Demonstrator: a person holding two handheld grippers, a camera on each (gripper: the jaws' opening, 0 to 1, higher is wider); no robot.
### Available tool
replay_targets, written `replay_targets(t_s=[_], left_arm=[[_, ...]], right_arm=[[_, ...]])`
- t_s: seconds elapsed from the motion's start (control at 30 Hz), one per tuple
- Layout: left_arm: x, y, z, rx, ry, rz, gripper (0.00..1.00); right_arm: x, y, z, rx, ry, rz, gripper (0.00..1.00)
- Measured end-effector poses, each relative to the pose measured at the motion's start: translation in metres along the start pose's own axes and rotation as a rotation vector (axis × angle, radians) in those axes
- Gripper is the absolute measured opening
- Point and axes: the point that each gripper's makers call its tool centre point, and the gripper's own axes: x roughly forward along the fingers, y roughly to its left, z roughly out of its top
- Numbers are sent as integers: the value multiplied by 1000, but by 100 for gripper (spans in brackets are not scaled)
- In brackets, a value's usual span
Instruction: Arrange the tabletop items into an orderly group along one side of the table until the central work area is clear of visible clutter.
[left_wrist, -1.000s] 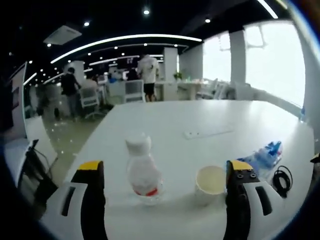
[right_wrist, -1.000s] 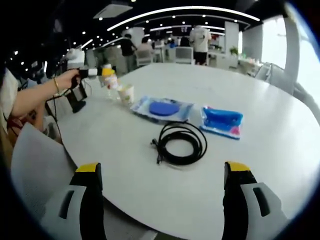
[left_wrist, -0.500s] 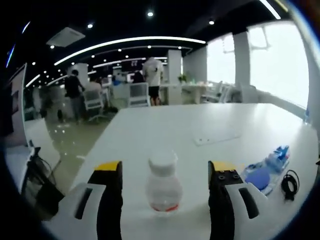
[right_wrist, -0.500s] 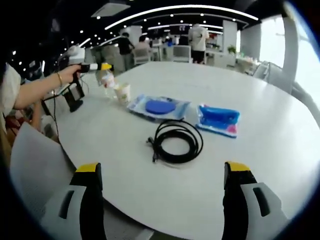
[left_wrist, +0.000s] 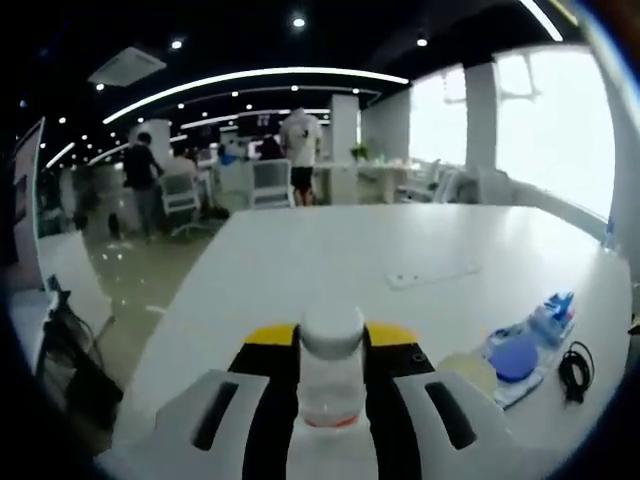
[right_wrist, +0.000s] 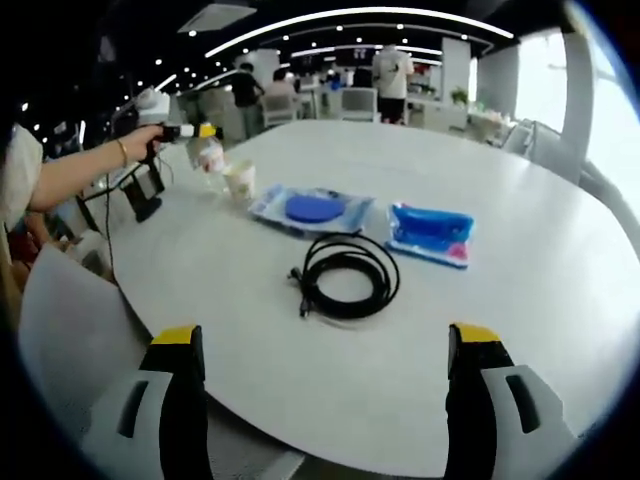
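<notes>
My left gripper (left_wrist: 331, 342) is shut on a small clear bottle (left_wrist: 331, 385) with a white cap and a red band, standing at the near table edge. A pale paper cup (left_wrist: 470, 368) sits just right of it, partly behind the right jaw. In the right gripper view the same bottle (right_wrist: 209, 156) and cup (right_wrist: 240, 182) stand at the far left, with the left gripper (right_wrist: 186, 132) held in a person's hand. My right gripper (right_wrist: 326, 338) hangs open above the table edge, holding nothing. Ahead of it lies a coiled black cable (right_wrist: 345, 276).
A clear pack with a blue disc (right_wrist: 312, 208) and a blue-and-pink pack (right_wrist: 430, 228) lie beyond the cable. A white power strip (left_wrist: 432, 275) rests mid-table. The white table (right_wrist: 560, 300) spreads bare to the right. People and chairs stand far behind.
The left jaws have closed in from wide apart onto the bottle. The right gripper stayed open, its view drifting only slightly.
</notes>
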Motion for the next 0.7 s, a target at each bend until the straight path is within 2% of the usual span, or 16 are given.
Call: replay_targets(t_s=[0.3, 0.37, 0.43, 0.57, 0.7], left_arm=[[0, 5, 1, -9, 21, 27, 20], [-2, 7, 9, 3, -10, 37, 20], [-3, 6, 18, 9, -19, 27, 20], [-8, 0, 25, 26, -17, 19, 20], [-11, -4, 27, 8, -22, 10, 20]], right_arm=[[3, -3, 2, 7, -5, -8, 99], [4, -5, 0, -3, 4, -17, 99], [3, -5, -1, -13, 7, -22, 99], [4, -3, 0, -7, 1, -15, 99], [4, -1, 2, -12, -2, -8, 99]])
